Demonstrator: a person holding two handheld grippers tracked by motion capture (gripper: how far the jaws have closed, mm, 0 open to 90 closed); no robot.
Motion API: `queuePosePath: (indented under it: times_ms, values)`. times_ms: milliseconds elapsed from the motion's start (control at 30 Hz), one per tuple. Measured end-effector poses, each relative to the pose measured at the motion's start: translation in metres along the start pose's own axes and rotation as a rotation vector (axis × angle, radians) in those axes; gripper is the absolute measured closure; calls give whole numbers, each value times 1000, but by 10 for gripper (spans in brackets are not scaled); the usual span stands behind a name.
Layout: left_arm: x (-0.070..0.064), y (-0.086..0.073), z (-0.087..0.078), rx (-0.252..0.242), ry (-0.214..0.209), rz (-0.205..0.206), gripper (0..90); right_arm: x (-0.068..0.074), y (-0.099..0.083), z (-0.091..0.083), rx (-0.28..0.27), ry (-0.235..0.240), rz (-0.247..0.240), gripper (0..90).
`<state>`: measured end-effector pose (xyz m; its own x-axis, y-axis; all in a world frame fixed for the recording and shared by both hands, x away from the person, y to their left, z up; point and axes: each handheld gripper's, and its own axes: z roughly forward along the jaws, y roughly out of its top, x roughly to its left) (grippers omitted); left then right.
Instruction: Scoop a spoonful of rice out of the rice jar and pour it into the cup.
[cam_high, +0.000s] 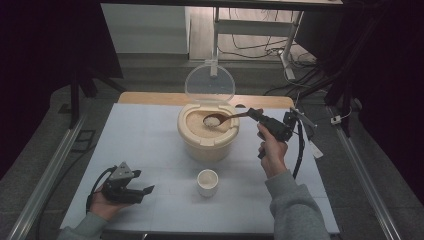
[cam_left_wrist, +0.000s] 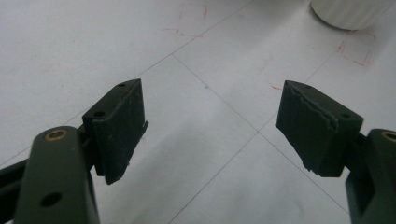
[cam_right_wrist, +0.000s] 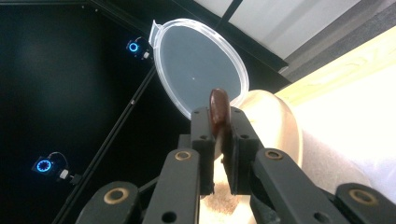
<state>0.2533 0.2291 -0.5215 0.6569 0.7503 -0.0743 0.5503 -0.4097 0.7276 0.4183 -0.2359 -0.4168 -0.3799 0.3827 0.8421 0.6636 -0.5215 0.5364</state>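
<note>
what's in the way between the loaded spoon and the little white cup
Nothing visible. The spoon, shut in the right gripper, hangs with its grain over the open container. The cup stands alone in front of it, with bare table between. The left gripper rests open, off to the cup's left.

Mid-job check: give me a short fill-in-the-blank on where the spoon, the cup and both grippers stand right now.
1. The right gripper is shut on the handle of the ____.
2. The spoon carries rice above the open ____.
3. The left gripper, jaws ____, rests on the table.
4. The small white cup sits in front of the rice container and looks ____.

Missing words: spoon; rice container; open; empty
</note>
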Motion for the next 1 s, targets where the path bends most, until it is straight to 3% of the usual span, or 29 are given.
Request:
queuePosePath:
  times_ms: [500,1000]
  values:
    - [0,0,0,3,0,2,236,5,0,-10,28,26,-8,830]
    - [0,0,0,4,1,2,235,11,-14,-42,116,87,12,830]
